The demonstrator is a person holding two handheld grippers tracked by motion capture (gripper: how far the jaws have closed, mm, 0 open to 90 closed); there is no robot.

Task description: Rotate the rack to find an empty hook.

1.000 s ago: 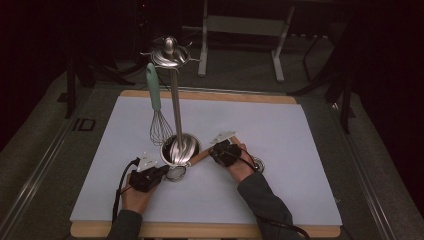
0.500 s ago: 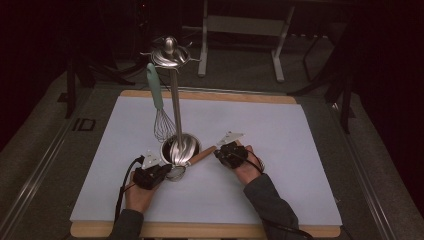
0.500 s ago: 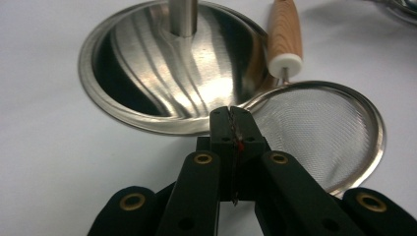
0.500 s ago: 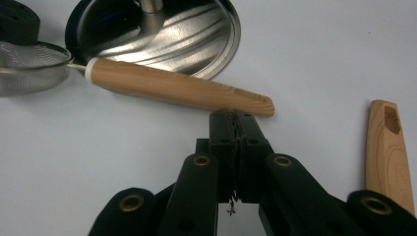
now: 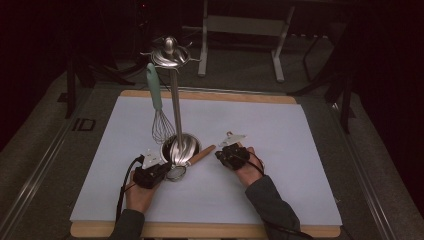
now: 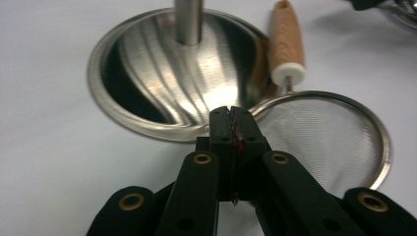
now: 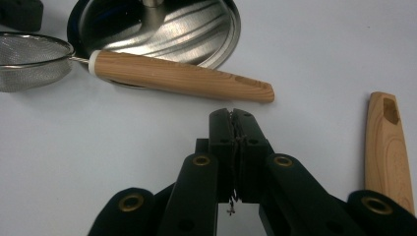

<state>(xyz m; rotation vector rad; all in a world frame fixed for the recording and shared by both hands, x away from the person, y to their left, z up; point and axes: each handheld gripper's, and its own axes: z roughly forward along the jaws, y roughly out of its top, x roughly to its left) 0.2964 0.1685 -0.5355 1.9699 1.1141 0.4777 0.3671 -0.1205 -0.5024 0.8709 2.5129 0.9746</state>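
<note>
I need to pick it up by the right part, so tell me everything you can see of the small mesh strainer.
The strainer has a round fine-mesh metal bowl with a shiny rim, a thin wire neck and a light wooden handle with a white collar. It lies flat on the white mat, its handle resting across the rim of the steel stand base.

Both forearms reach in over the near edge of the table (image 5: 310,150) — the left gripper (image 6: 230,112) and right gripper (image 7: 231,114) each with jaws pressed together, nothing between them — hands low, angled inward toward each other.
</note>
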